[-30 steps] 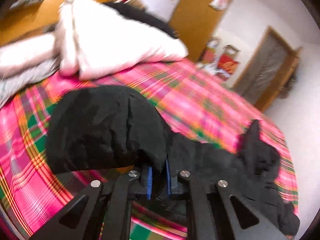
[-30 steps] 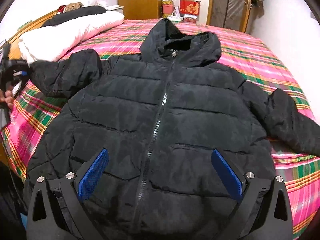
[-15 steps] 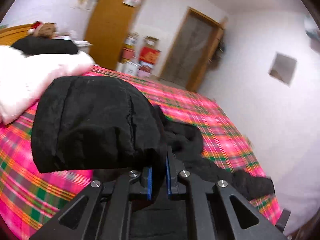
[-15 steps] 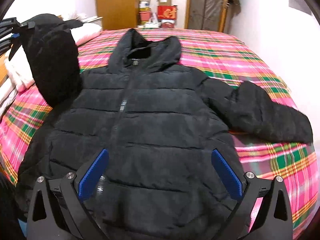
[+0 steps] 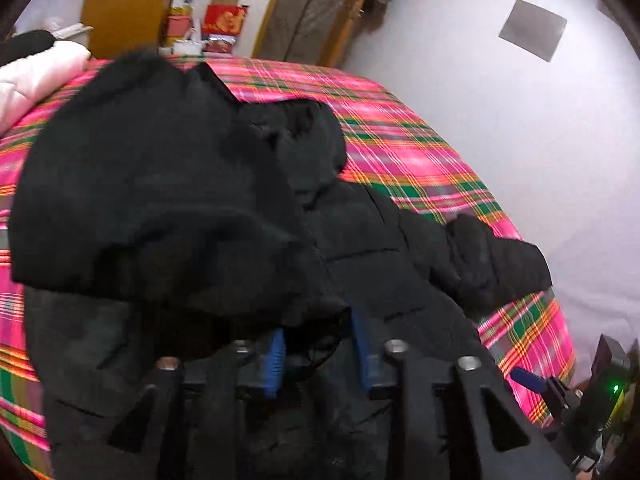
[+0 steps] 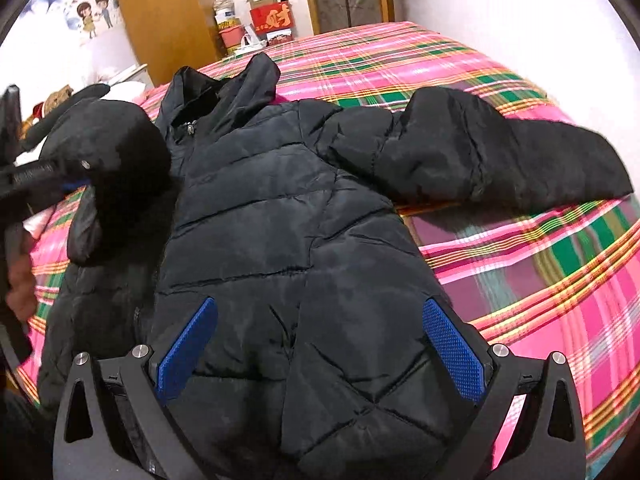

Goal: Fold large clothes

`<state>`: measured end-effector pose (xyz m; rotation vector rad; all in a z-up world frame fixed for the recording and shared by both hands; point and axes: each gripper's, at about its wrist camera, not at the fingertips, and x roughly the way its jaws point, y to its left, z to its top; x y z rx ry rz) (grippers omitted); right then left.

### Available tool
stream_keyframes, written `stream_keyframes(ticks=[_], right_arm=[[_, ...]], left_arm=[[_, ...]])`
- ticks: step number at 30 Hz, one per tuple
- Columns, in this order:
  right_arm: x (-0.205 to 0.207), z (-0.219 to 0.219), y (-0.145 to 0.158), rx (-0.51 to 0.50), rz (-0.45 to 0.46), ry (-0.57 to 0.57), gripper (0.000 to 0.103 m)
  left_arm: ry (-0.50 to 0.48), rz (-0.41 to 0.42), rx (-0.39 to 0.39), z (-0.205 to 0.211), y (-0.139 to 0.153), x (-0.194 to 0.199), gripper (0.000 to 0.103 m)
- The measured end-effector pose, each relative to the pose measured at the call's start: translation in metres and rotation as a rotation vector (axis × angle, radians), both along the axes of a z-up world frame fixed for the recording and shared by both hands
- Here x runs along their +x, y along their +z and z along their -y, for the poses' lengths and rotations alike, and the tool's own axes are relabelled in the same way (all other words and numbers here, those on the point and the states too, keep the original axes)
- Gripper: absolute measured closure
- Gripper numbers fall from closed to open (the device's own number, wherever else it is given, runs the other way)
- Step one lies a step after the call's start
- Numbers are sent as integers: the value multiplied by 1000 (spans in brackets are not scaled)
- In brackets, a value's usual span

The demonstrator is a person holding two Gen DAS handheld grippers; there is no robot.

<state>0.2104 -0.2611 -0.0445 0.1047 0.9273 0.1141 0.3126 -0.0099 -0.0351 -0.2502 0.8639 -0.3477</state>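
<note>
Pink plaid bedding (image 6: 520,264) spreads under a black puffer jacket (image 6: 288,216) that lies face up, zipped, its hood pointing away from your right gripper (image 6: 320,344). That gripper hangs over the hem with its blue pads (image 6: 452,348) spread wide and nothing between them. Ahead of your left gripper (image 5: 320,344), the left sleeve (image 5: 152,200) is brought in over the jacket's chest; the jaws have just been opening, and the sleeve's cuff end sits between the parted pads (image 5: 276,360), though you cannot tell from the blurred view whether it rests loose or is pinched. Beyond the right fingers, off to their right, the other sleeve (image 6: 500,152) lies stretched out on the bedding. By the look of it, one sleeve fold is nearly done; the second sleeve and the body folds are left.
</note>
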Motion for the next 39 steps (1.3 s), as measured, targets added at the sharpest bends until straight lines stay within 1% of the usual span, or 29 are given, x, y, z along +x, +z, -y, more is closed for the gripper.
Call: stream_keyframes(ticks=[1,2,4,7,11,13,15,17,18,19,21,23,24,26,27,28,29,30,31,32,33,34,36,37,39], right_arm=[[0,0,-1,8,1,2,1],[1,-1,-2,14,0,4,1],[2,-1,-3,23,0,8,1],[3,-1,-1,30,1,15,1],[3,-2,13,15,37,3,1],[3,-3,20,31,54,-4,1],[6,-6,24,44,61,-2,1],[7,-12,28,67,64,7,1],[7,-16,29,82,67,11,1],[7,-20,30,98,67,18,1],[12,-26,26,114,54,30,1],[25,-33,16,113,21,29,1],[31,-35,11,108,8,25,1],[50,-38,-3,99,-40,7,1],[61,-39,-12,102,-71,-7,1],[74,-40,-23,102,-119,-27,1],[83,-41,-30,105,-151,-37,1],[92,-44,-36,97,-170,-41,9],[100,-48,-38,61,-165,-43,33],[110,-51,-36,32,-147,-36,49],[116,-51,-34,12,-139,-40,62],[126,-49,-32,-5,-130,-52,71],[144,-42,-33,-16,-135,-65,77],[152,-38,-37,-23,-147,-77,77],[160,-30,-43,16,-200,-92,77]], left_arm=[[-11,1,-7,0,-1,-2,47],[-26,0,-20,4,-2,-2,44],[-55,-10,-51,11,-7,0,44],[-94,-26,-77,18,-4,-7,42],[-136,13,-127,17,15,-30,41],[-151,32,-161,4,26,-43,38],[-154,77,-181,-8,42,-58,37],[-145,106,-204,-30,55,-65,35],[-130,120,-210,-41,58,-69,34],[-104,129,-198,-51,59,-69,34],[-19,133,-132,-76,51,-68,34],[78,88,-60,-97,32,-59,35],[131,53,-30,-109,20,-53,35],[200,-9,11,-128,0,-41,36],[232,-38,17,-135,-9,-34,37],[256,-68,12,-143,-17,-26,41],[270,-88,12,-149,-24,-21,49],[304,-127,20,-156,-31,-16,56],[322,-146,14,-159,-34,-13,63],[325,-155,-7,-163,-36,-13,64],[321,-155,-10,-163,-39,-12,64],[313,-146,-4,-163,-38,-14,64],[293,-138,22,-159,-38,-12,64],[290,-140,24,-158,-42,-10,64],[295,-157,13,-158,-46,-6,64]])
